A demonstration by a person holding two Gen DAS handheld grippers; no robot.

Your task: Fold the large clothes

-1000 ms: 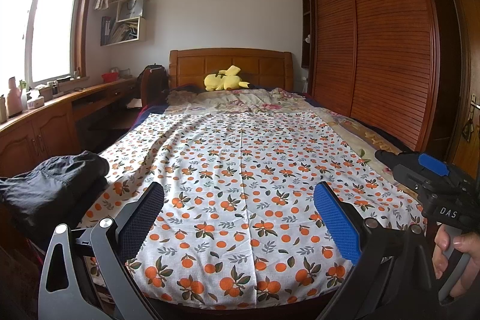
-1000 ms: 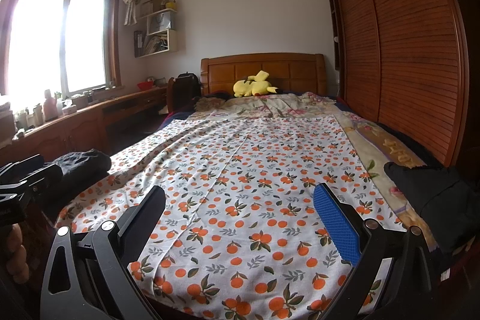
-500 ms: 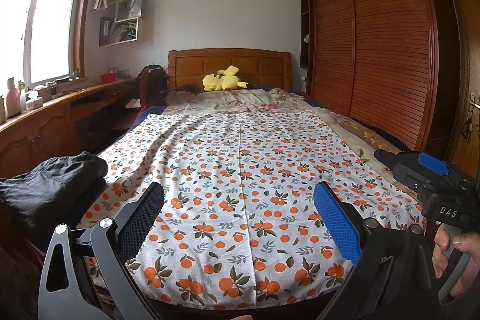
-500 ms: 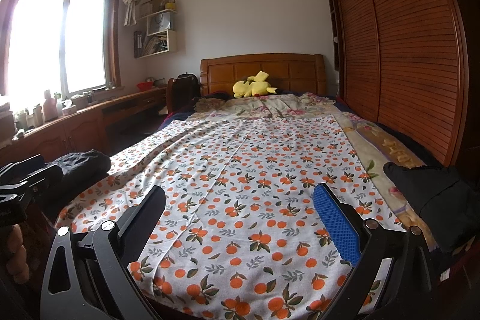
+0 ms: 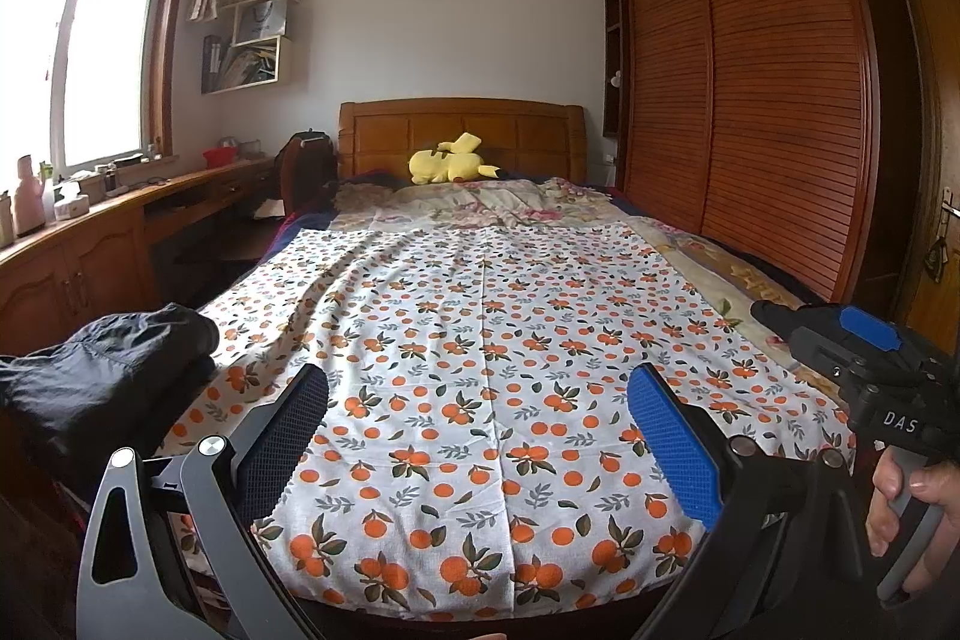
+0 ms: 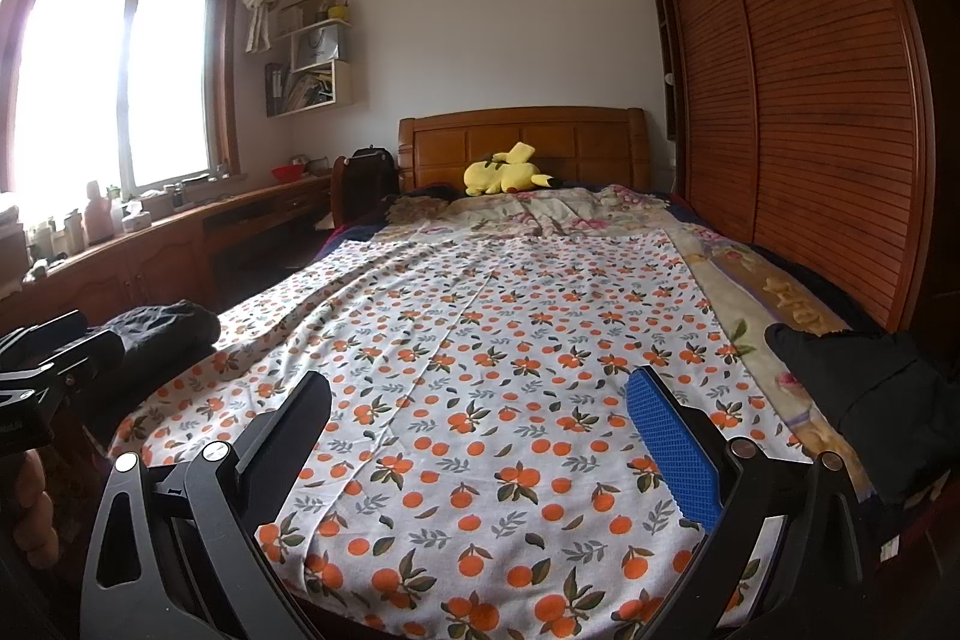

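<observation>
A large white cloth printed with oranges (image 5: 480,340) (image 6: 492,370) lies spread flat over the bed, its near edge hanging at the foot. My left gripper (image 5: 477,388) hovers open above that near edge, nothing between its fingers. My right gripper (image 6: 477,388) is open too, above the cloth's near right part. The right gripper also shows at the right edge of the left wrist view (image 5: 852,358), held by a hand (image 5: 912,502). A folded black garment (image 5: 102,370) (image 6: 162,328) sits at the bed's left corner. Another black garment (image 6: 870,394) lies at the right edge.
A yellow plush toy (image 5: 450,160) rests by the wooden headboard (image 5: 462,130). A floral quilt (image 5: 480,202) is bunched at the head end. A slatted wardrobe (image 5: 750,100) runs along the right. A wooden desk (image 5: 90,232) with bottles stands under the window on the left.
</observation>
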